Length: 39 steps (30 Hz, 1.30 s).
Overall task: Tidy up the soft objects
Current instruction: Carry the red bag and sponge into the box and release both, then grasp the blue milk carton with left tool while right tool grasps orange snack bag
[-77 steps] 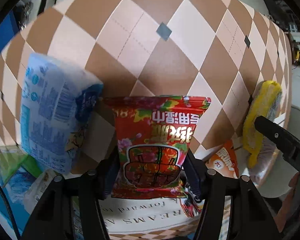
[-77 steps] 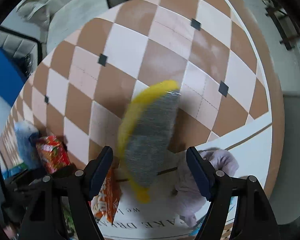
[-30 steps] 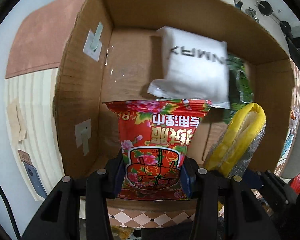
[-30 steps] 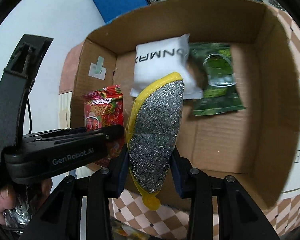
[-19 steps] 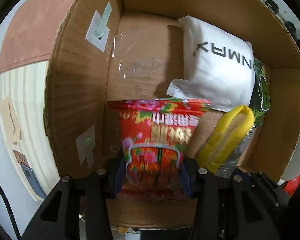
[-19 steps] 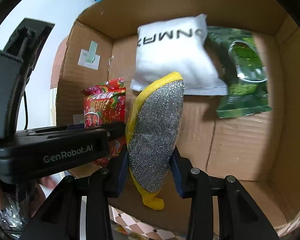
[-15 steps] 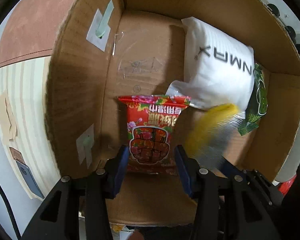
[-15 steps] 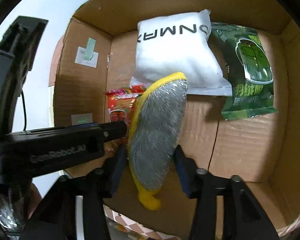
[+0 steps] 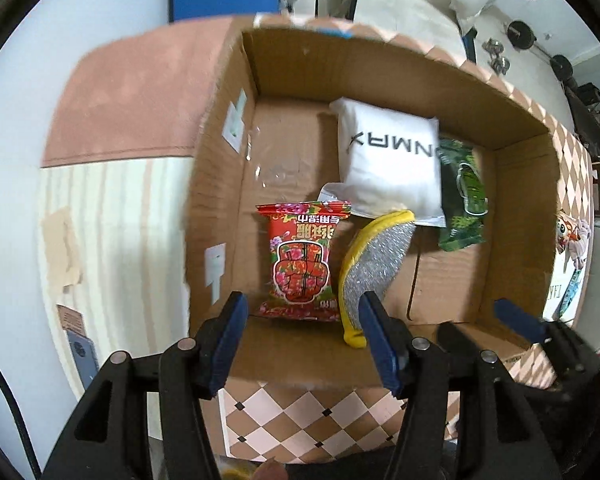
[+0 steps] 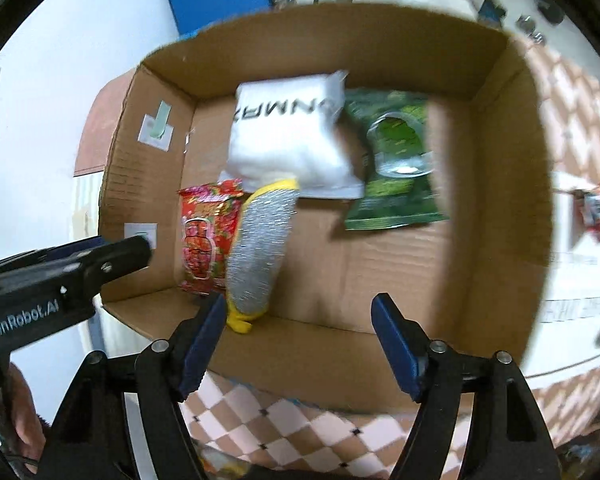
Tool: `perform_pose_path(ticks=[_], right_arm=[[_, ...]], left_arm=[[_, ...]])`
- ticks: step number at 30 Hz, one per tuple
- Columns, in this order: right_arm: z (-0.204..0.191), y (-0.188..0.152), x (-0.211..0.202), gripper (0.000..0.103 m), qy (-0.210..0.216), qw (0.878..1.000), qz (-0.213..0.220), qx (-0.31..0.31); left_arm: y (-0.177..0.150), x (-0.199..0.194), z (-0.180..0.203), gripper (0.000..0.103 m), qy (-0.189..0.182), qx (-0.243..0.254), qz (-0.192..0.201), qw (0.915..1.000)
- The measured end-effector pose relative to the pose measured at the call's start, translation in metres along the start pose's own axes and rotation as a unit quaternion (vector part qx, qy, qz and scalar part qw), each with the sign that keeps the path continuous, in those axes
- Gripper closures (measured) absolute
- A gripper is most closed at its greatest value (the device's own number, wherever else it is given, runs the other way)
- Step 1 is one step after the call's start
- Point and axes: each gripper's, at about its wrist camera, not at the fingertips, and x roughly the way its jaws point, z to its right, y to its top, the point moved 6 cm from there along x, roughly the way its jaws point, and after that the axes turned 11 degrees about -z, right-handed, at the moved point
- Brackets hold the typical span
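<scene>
A red snack packet (image 9: 301, 266) and a yellow-edged silver scrubbing sponge (image 9: 374, 268) lie side by side inside an open cardboard box (image 9: 220, 184), at its near left. Both also show in the right wrist view: the packet (image 10: 204, 236) and the sponge (image 10: 260, 248). My left gripper (image 9: 302, 344) is open and empty, just outside the box's near wall. My right gripper (image 10: 300, 344) is open and empty, also outside the near wall; it also shows at the right of the left wrist view (image 9: 516, 322).
Deeper in the box (image 10: 500, 200) lie a white pouch (image 9: 388, 168) and a green packet (image 9: 462, 200). The box stands on a checkered cloth (image 9: 312, 424). More small items (image 9: 572, 236) lie on the table to the right of the box.
Both grippers opened and let the red packet and the sponge drop into the box. Both have since drawn back out past the near wall.
</scene>
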Motion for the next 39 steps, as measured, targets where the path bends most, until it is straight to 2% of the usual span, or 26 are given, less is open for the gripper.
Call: perform_pose_path(ticks=[3,6,7,8,9,10,12,14,18,24,31,35,39], right_arm=[[0.008,-0.012,-0.023,0.025,-0.023,1.0,0.021,0.001],[0.01,-0.023,-0.038,0.018,-0.035,0.999,0.035,0.003],[0.009,-0.026,-0.041,0.015,-0.04,0.998,0.04,0.003],[0.01,-0.031,-0.047,0.007,-0.046,0.998,0.046,0.004],[0.01,-0.035,-0.05,0.001,-0.052,0.997,0.051,0.005],[0.011,-0.039,-0.056,0.0,-0.06,0.997,0.058,0.006],[0.011,-0.047,-0.066,0.0,-0.079,0.994,0.078,0.004],[0.011,-0.054,-0.075,0.0,-0.084,0.992,0.093,0.004],[0.011,-0.068,-0.091,0.0,-0.085,0.99,0.112,0.006],[0.011,-0.088,-0.111,0.0,-0.07,0.989,0.129,0.007],[0.016,-0.097,-0.125,0.0,-0.052,0.989,0.141,0.007],[0.045,-0.098,-0.132,0.0,-0.022,0.989,0.142,0.034],[0.102,-0.097,-0.143,0.0,0.005,0.985,0.144,0.09]], left_arm=[[-0.019,-0.017,-0.009,0.047,0.011,-0.001,0.034,0.9994],[-0.028,-0.022,-0.007,0.047,0.012,-0.002,0.057,0.9983],[-0.031,-0.026,-0.007,0.047,0.012,-0.004,0.063,0.9979],[-0.034,-0.029,-0.005,0.047,0.013,-0.006,0.071,0.9974],[-0.037,-0.033,-0.005,0.043,0.016,-0.006,0.08,0.9967],[-0.041,-0.039,-0.005,0.025,0.023,-0.005,0.094,0.9953],[-0.048,-0.05,-0.004,0.007,0.036,-0.002,0.117,0.9925],[-0.055,-0.059,-0.002,0.006,0.044,0.0,0.131,0.9905],[-0.064,-0.07,-0.001,0.006,0.035,-0.001,0.142,0.9893],[-0.082,-0.095,0.009,0.006,0.047,0.007,0.178,0.9828],[-0.089,-0.109,0.03,0.006,0.036,0.018,0.188,0.9814],[-0.078,-0.119,0.063,0.006,0.055,0.051,0.193,0.9783],[-0.055,-0.124,0.112,0.006,0.059,0.094,0.187,0.9761]])
